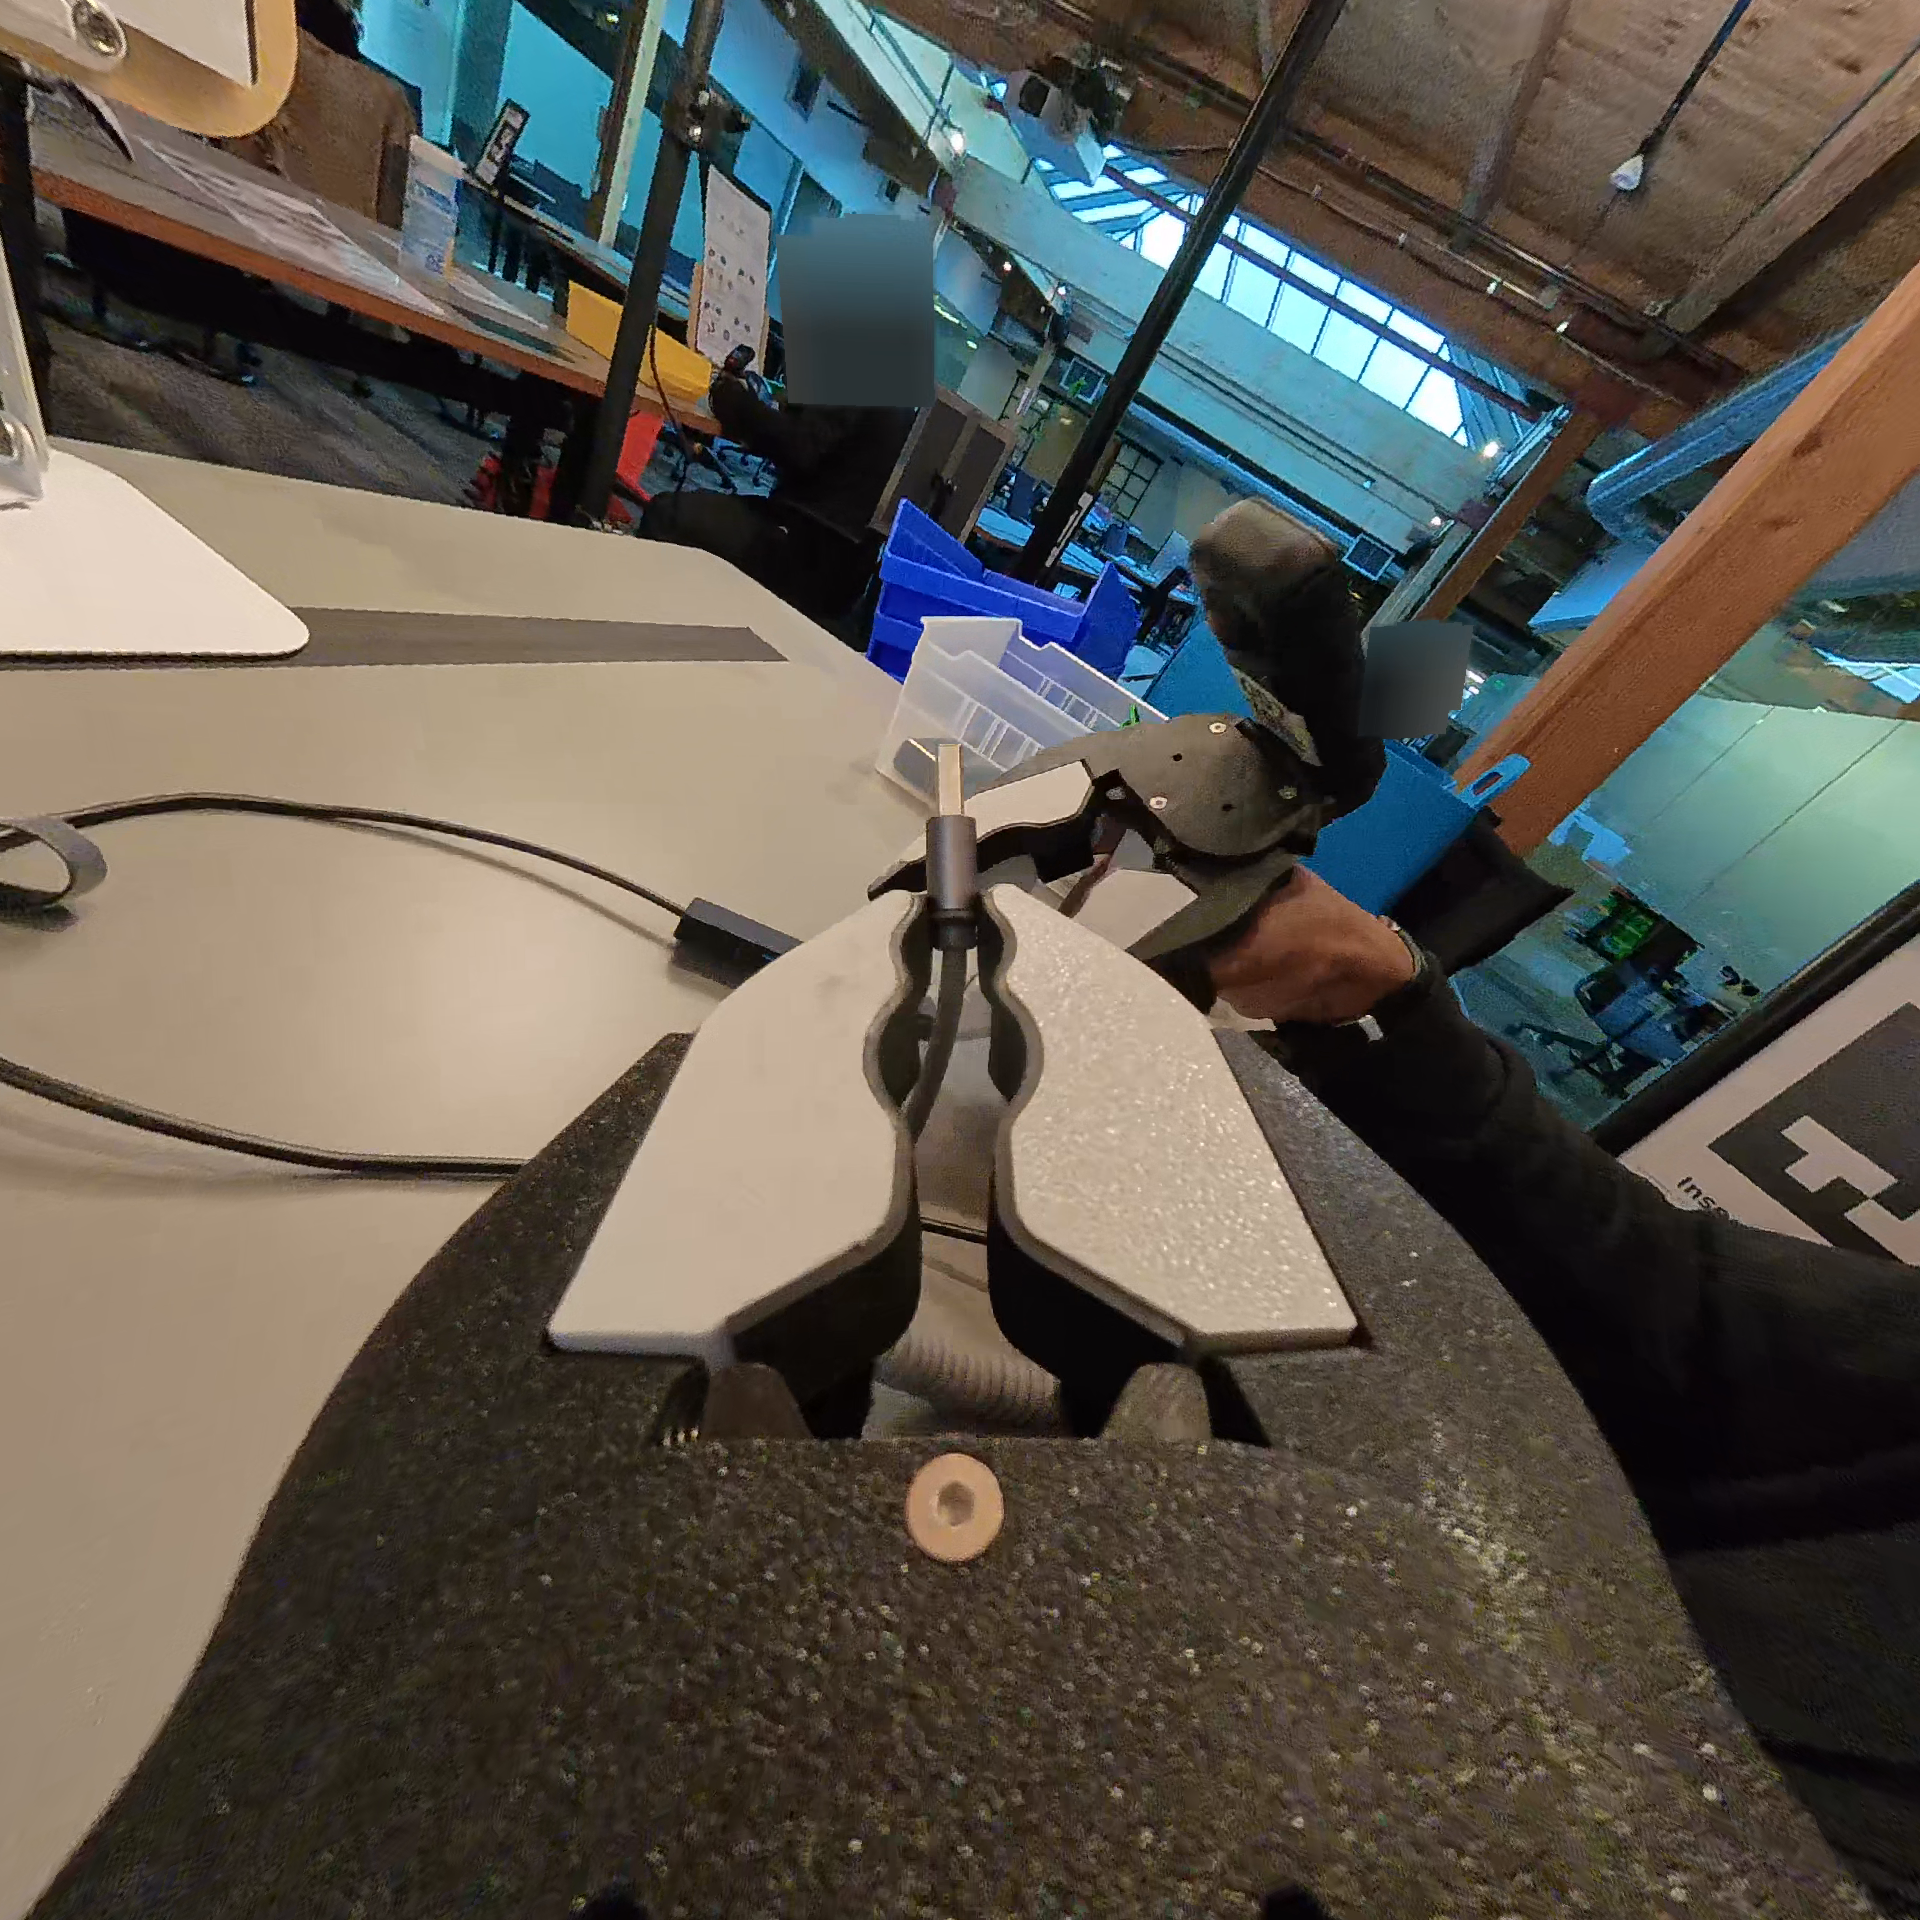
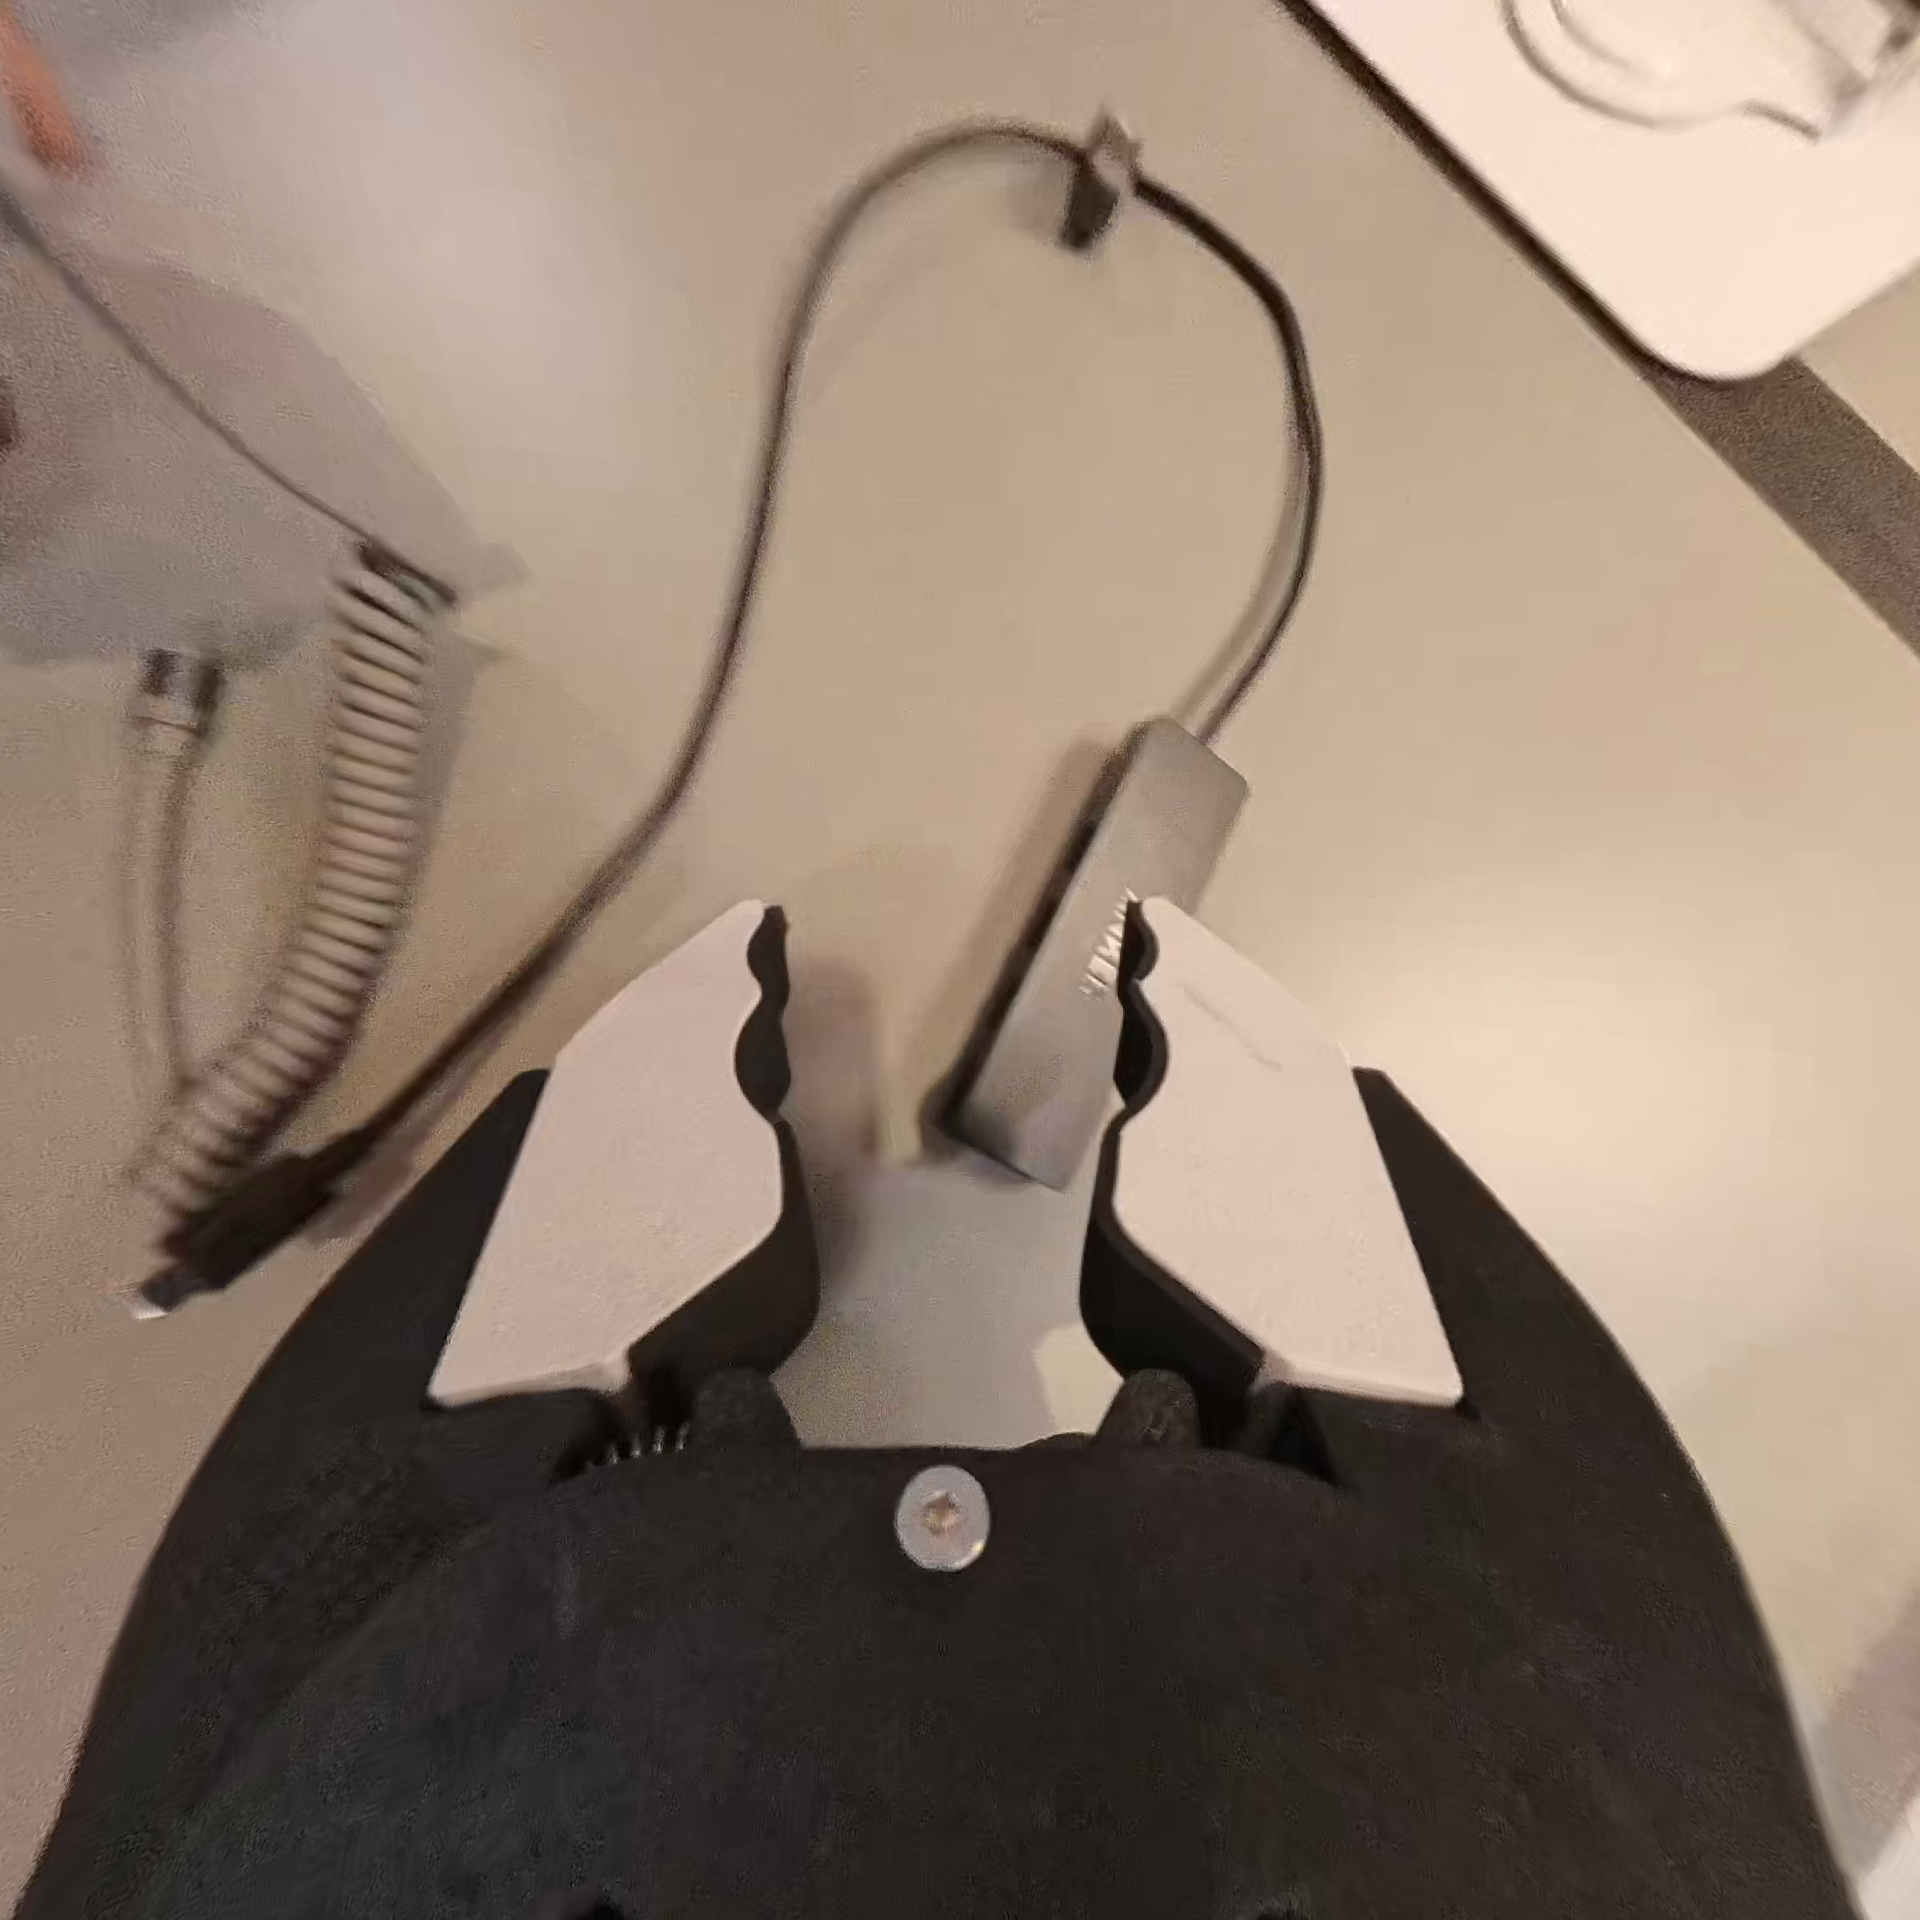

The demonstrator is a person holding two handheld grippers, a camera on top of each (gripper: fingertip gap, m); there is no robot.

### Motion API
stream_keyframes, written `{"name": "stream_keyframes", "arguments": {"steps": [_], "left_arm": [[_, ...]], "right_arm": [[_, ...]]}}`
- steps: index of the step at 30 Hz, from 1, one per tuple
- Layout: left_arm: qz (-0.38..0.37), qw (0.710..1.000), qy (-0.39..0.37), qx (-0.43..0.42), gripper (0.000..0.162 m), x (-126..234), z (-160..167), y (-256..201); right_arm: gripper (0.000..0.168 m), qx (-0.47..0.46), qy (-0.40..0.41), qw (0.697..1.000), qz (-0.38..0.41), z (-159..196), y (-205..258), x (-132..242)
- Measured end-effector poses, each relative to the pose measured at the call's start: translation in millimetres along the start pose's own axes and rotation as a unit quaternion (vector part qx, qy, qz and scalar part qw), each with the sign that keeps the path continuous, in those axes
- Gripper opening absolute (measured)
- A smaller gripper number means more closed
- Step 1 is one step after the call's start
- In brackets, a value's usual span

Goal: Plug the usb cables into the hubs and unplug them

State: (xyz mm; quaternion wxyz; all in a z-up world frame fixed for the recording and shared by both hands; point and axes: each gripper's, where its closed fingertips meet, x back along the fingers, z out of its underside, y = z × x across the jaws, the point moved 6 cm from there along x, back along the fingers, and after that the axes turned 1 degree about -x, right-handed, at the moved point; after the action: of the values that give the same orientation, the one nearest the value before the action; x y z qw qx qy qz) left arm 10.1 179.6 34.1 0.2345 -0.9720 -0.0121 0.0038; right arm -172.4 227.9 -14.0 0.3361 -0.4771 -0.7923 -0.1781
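The left hand-held gripper [image 1: 951,914] is clenched on the dark grey USB plug [image 1: 950,847], metal tip upward. The right hand-held gripper [image 2: 956,925] is released, straddling the flat grey metal hub [image 2: 1117,935] on the worktop [image 2: 1507,883]. Risk: the hub slides during insertion if unclamped.

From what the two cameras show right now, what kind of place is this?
Probably a shared workshop or lab in a converted industrial hall. Signs: the exposed timber beam under a raw ceiling with skylights, rows of long workbenches, and stacked blue storage bins beside the grey table.
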Motion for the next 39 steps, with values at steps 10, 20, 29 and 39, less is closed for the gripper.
{"name": "stream_keyframes", "arguments": {"steps": [10, 20, 29, 39], "left_arm": [[0.062, 0.989, -0.096, -0.089, 0.008, 9, -21, -35], [0.051, 0.983, -0.169, -0.04, 0.009, 46, -44, -21], [0.002, 0.992, -0.126, -0.009, 0.037, 72, -39, -4], [0.012, 1.0, 0.003, 0.002, 0.038, 68, 6, -20]], "right_arm": [[0.049, 0.08, 0.041, 0.987, -0.13, -20, 111, -41], [0.015, 0.077, -0.04, 0.984, -0.158, -42, 107, 0], [0.015, 0.13, -0.103, 0.981, -0.104, -99, 88, 86], [0.015, 0.152, -0.123, 0.978, 0.071, -122, 28, 256]]}}
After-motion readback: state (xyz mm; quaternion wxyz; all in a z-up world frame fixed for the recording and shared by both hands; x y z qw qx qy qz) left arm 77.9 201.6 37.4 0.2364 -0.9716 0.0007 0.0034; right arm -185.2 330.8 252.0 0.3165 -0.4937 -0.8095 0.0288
